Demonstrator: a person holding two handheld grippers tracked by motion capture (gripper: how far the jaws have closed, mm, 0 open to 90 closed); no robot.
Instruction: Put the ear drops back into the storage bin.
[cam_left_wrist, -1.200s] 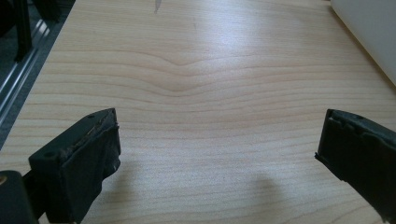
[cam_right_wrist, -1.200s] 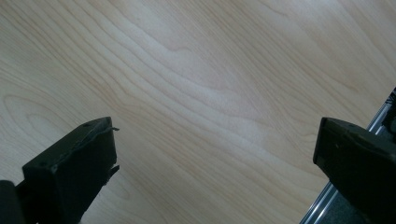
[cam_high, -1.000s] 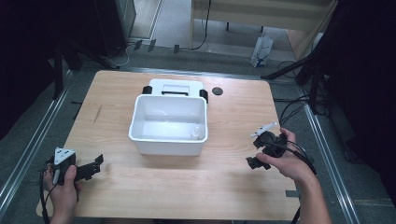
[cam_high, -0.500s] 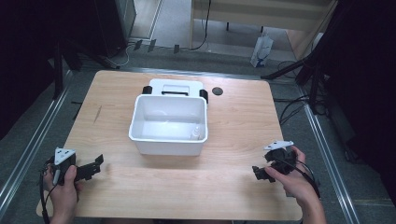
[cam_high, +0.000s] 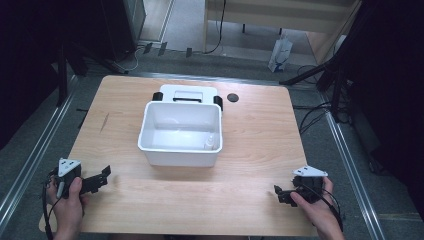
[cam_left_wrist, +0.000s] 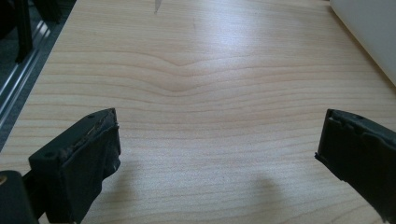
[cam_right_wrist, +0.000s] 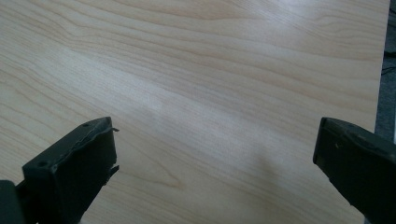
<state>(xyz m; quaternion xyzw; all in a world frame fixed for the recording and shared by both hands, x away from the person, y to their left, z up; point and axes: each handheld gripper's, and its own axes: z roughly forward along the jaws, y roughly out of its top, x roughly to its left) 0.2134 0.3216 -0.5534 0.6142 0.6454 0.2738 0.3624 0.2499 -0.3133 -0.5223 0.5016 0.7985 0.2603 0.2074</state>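
A white plastic tub (cam_high: 150, 131) stands at the middle of the wooden table (cam_high: 260, 135), and a small clear bottle (cam_high: 211, 142) stands inside it at the near right corner. My left gripper (cam_high: 103, 176) rests low at the table's near left corner, held by a hand, its jaws pointing right. In the left gripper view the left gripper (cam_left_wrist: 217, 135) is open over bare wood, with the tub's wall (cam_left_wrist: 369, 28) at upper right. My right gripper (cam_high: 279, 194) sits at the near right corner, jaws pointing left. The right gripper (cam_right_wrist: 215, 140) is open with nothing between its fingers.
A white box with black side handles (cam_high: 187, 93) sits right behind the tub. A small black disc (cam_high: 232, 97) lies on the table to the right of that box. Metal rails run along both sides of the table, and cables lie on the floor at right.
My right gripper has moved back toward the near right corner and come down to the table. The left gripper has stayed where it was.
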